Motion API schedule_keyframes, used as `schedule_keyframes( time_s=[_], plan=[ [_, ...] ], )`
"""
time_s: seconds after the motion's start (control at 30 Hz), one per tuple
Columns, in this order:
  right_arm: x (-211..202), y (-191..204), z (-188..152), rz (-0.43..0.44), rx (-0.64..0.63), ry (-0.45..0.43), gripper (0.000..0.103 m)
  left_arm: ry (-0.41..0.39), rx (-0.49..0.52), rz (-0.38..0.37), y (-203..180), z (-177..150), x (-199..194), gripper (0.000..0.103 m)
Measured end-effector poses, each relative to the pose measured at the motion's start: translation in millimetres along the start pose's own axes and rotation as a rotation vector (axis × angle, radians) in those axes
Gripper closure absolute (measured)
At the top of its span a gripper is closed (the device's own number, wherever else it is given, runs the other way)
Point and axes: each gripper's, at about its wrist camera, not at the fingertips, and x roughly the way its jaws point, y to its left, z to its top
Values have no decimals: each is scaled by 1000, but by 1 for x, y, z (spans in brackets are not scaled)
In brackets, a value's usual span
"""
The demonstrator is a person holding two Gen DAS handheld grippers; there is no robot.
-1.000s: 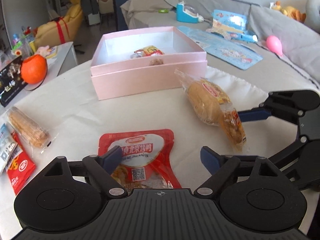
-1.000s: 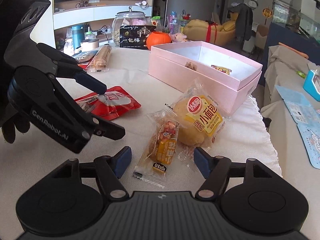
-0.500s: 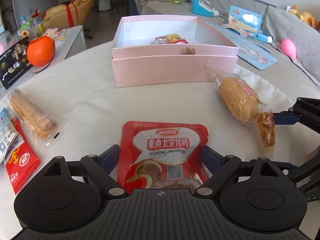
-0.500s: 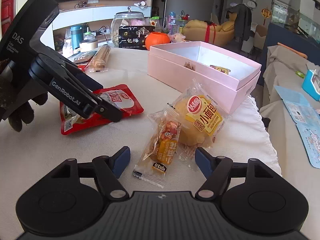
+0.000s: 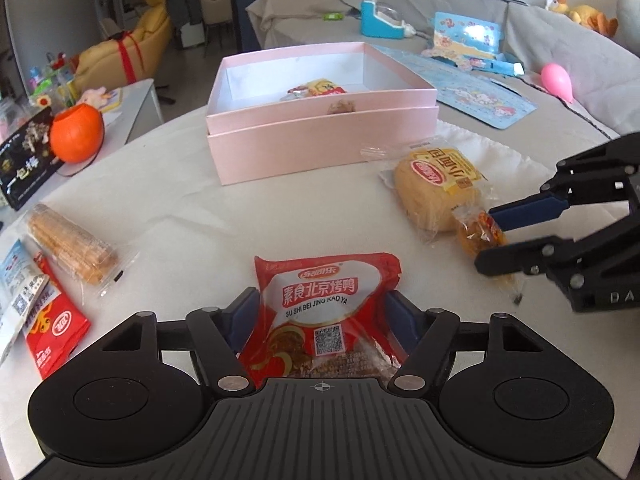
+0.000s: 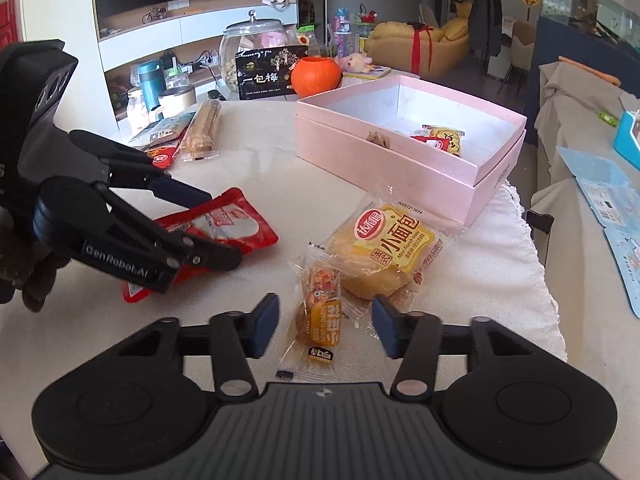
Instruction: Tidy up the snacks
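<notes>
The left gripper (image 5: 322, 314) is set down over the red snack pouch (image 5: 326, 308), and the pouch is flanked by its blue pads, one tight against each edge; the jaws have just been closing, and the pouch looks pinched between them, its sides bowed up. From the right wrist view the same pouch (image 6: 224, 226) is seen lifted at its near end under the black fingers.

The right gripper (image 6: 325, 326) is lowered over the small orange snack packet (image 6: 320, 312); its jaws have just been closing too, yet a gap is left on both sides of the wrapper, so no grip is made. The packet lies on the white table (image 5: 180, 184), touching the yellow bread bun bag (image 6: 386, 250) beside it.

The pink box (image 5: 320, 140) is seen open behind, with a couple of snacks already inside. A wafer pack (image 5: 70, 244) is left lying well off to the left.
</notes>
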Motion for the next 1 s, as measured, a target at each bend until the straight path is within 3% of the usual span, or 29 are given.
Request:
schedule_keyframes(
  time_s=[0.07, 0.13, 0.3, 0.47, 0.6, 0.77, 1.0],
  plan=[
    [-2, 3, 3, -3, -22, 18, 79, 3, -36, -2, 5, 1, 2, 21],
    [-6, 7, 3, -9, -49, 17, 79, 32, -109, -19, 19, 1, 11, 12],
    [-8, 14, -1, -13, -90, 33, 79, 30, -102, -38, 23, 5, 17, 10],
    [-3, 9, 1, 2, -52, 64, 80, 20, -142, -53, 28, 2, 11, 16],
    [-12, 9, 4, 3, -57, 48, 83, -13, -155, -50, 24, 1, -2, 32],
    [-24, 12, 11, -6, -74, 22, 83, 3, -108, -26, 12, -2, -6, 33],
    [-32, 15, 15, -19, -94, 14, 83, 7, -120, -31, 12, -5, -12, 34]
  ],
)
